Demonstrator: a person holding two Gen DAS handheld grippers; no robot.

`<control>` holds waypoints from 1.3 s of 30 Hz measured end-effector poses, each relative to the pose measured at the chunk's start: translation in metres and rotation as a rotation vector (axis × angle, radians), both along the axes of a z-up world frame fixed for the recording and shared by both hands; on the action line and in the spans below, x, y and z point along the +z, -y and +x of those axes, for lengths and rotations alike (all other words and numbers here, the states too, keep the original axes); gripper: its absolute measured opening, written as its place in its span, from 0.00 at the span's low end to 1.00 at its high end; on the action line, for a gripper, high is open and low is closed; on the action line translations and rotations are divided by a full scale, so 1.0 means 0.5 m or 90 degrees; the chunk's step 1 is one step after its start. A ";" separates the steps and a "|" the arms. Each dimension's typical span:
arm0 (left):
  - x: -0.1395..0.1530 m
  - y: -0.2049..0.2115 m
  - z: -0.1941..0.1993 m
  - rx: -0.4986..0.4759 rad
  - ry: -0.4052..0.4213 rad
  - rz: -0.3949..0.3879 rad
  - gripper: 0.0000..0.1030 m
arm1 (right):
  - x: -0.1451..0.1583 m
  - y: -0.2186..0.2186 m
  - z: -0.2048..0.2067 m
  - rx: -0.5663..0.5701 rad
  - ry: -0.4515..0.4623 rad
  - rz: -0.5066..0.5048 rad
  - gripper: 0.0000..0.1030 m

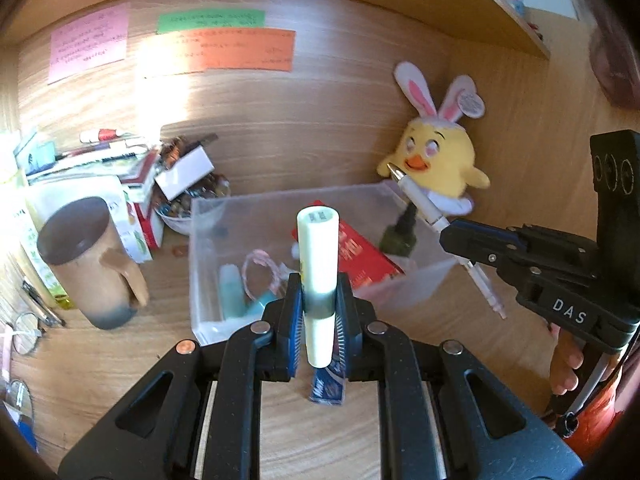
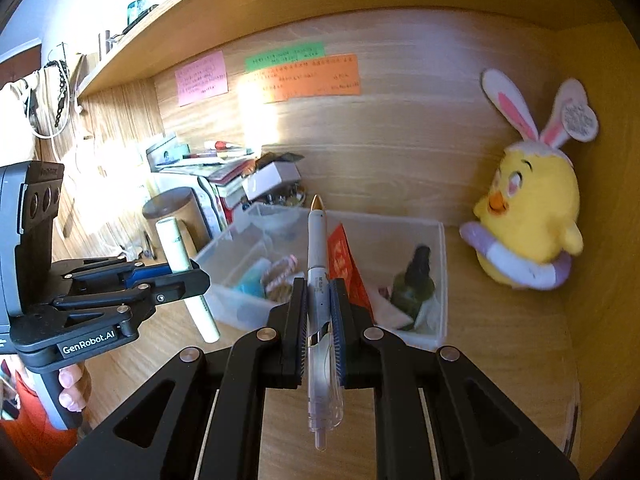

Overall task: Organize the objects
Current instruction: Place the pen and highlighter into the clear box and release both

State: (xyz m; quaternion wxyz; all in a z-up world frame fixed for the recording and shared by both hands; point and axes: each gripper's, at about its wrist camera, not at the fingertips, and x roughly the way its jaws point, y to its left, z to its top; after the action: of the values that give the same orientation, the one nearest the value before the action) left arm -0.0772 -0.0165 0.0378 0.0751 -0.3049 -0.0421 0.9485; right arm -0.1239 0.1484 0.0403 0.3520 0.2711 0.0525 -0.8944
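Left gripper [image 1: 319, 308] jaws clamp white tube [image 1: 318, 264] mid-body (light, stiff, slick); right gripper [image 2: 319, 308] jaws pinch thin pen [image 2: 316, 264] at barrel

The left wrist view looks forward and somewhat downward along its own left gripper [image 1: 318, 300], from close above the wooden desk [image 1: 120, 364], toward the back wall with its paper notes [image 1: 216, 50]. The right wrist view looks the same way along the right gripper [image 2: 319, 304], from a spot further to the right. Each view catches the other tool at its edge: the right gripper [image 1: 448, 232] at the right side, the left gripper [image 2: 200, 276] at the left side. Both share the clear bin [image 1: 208, 240], the yellow plush chick [image 1: 436, 156], the mug [image 1: 92, 264] and the notes.
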 end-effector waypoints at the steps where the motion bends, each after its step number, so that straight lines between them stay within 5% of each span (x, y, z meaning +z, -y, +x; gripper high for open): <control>1: 0.003 0.003 -0.004 0.004 -0.002 -0.001 0.14 | 0.003 0.006 -0.005 0.003 -0.001 -0.001 0.10; 15: 0.023 0.048 -0.077 0.045 0.000 -0.003 0.14 | 0.041 0.098 -0.089 0.032 -0.030 0.026 0.10; 39: -0.064 0.081 -0.162 0.051 0.093 0.038 0.14 | -0.118 0.203 -0.166 0.066 0.087 0.141 0.10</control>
State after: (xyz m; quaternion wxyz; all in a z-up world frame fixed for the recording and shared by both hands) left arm -0.1580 -0.0571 0.0056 0.0431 -0.3687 -0.0875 0.9244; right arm -0.2067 0.0471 -0.0189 0.3682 0.3657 0.1405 -0.8432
